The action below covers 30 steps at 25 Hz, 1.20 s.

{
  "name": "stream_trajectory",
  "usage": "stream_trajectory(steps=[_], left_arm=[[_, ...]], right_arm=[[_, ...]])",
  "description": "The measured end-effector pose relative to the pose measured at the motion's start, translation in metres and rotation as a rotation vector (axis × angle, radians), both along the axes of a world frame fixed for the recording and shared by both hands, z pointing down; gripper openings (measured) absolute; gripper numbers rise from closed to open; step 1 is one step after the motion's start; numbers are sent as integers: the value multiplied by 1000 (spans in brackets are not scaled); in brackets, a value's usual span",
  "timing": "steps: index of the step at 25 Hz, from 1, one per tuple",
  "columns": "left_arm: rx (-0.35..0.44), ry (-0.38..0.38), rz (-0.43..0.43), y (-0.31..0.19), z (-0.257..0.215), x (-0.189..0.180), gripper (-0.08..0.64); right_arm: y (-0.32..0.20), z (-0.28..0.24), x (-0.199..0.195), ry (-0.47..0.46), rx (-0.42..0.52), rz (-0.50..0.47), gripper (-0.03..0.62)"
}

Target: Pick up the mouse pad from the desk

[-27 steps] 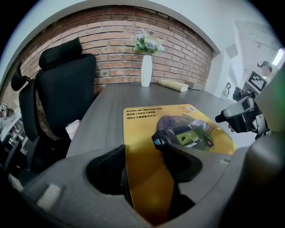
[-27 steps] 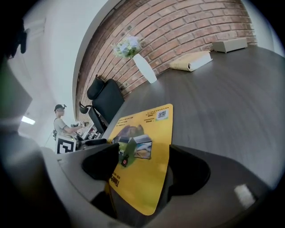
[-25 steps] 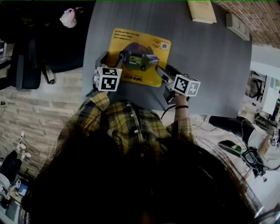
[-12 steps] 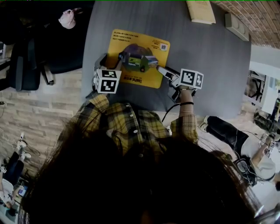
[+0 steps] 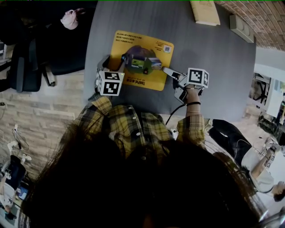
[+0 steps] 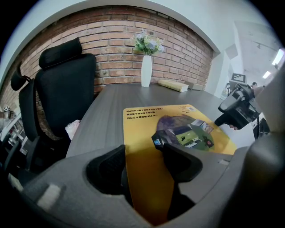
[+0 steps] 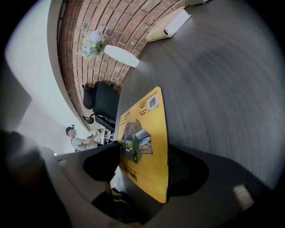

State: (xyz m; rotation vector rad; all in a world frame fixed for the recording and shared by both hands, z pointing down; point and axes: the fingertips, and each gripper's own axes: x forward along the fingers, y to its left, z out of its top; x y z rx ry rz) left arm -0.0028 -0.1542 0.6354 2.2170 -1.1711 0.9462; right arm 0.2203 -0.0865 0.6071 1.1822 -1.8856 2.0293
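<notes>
A yellow mouse pad [image 5: 147, 51] with a printed picture lies flat on the grey desk [image 5: 213, 67]. My left gripper [image 5: 114, 61] sits at the pad's near left corner. In the left gripper view the pad [image 6: 147, 133] runs between the wide-open jaws of the left gripper [image 6: 144, 165], and no pad presses on it. My right gripper [image 5: 168, 73] is at the near right corner, rolled onto its side. Its jaws are closing, and the pad's corner [image 7: 153, 173] lies between them with a gap left on both sides.
A tan book [image 5: 205, 11] and a grey box [image 5: 242, 26] lie at the desk's far right. A white vase with flowers [image 6: 146, 70] stands at the far end. A black office chair [image 6: 62, 93] is beside the desk's left edge.
The right gripper has rolled and its marker cube has shifted right and slightly away at the pad's near right corner. The left gripper and the pad have stayed still.
</notes>
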Motion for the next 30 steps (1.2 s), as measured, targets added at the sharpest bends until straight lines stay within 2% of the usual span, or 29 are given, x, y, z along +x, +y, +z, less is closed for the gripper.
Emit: stream_trajectory(steps=[4, 9, 20, 25, 28, 30], left_arm=[[-8, 1, -3, 1, 0, 0, 282], [3, -4, 1, -2, -5, 1, 282], [-3, 6, 0, 0, 0, 1, 282], [-6, 7, -4, 1, 0, 1, 282], [-5, 8, -3, 0, -1, 1, 282], [-9, 6, -5, 1, 0, 2, 282]], right_arm=[[-1, 0, -3, -10, 0, -17, 328], [-19, -1, -34, -120, 8, -17, 319], [-45, 0, -79, -193, 58, -33, 311], [-54, 3, -96, -189, 58, -50, 264], [-56, 4, -105, -221, 49, -45, 242], [-56, 6, -104, -202, 47, -52, 215]])
